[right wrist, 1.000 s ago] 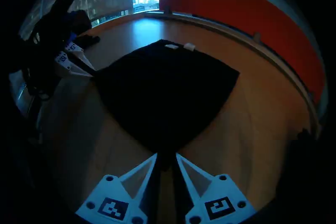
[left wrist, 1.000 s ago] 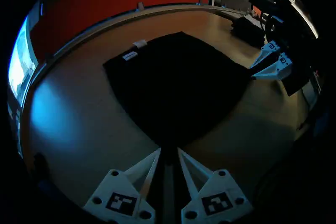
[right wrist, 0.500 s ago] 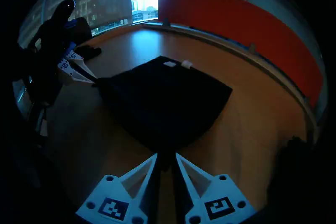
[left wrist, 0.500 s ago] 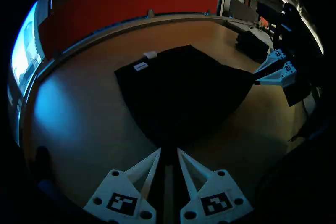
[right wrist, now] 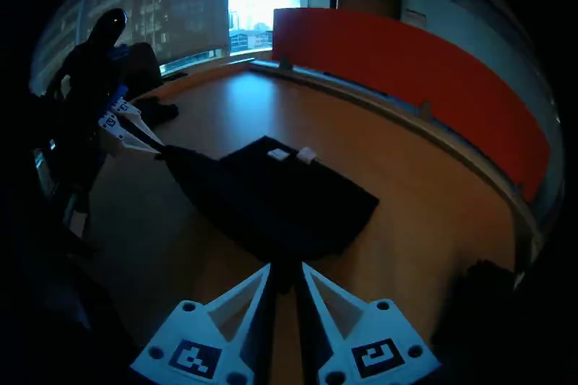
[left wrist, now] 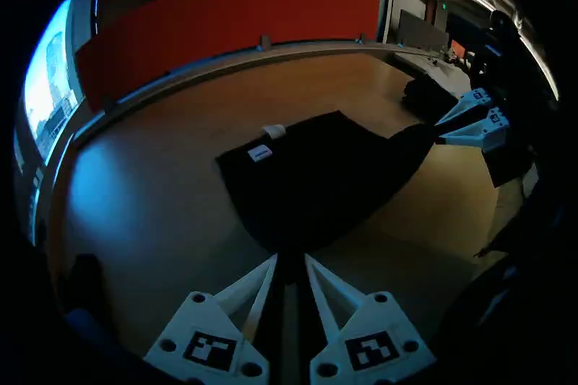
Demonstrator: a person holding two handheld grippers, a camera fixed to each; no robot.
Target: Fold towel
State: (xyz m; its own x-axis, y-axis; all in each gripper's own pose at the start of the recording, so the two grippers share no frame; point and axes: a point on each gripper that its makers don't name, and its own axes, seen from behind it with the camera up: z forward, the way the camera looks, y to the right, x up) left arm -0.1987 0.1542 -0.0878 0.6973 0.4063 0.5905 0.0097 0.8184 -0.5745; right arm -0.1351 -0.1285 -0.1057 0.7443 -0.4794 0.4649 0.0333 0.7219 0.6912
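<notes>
At the left lies the bare wooden table (left wrist: 130, 190). In the lower middle, the left gripper (left wrist: 290, 264) is pressed together on one corner of the black towel (left wrist: 318, 175), which spreads ahead on the table. At the right edge, the right gripper (left wrist: 439, 131) pinches the neighbouring corner. The held edge runs between them, so I judge the fold goes forward, toward the far edge.

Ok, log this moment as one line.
left gripper: shut on towel corner | right gripper: shut on other corner | near edge raised | far edge on table
</notes>
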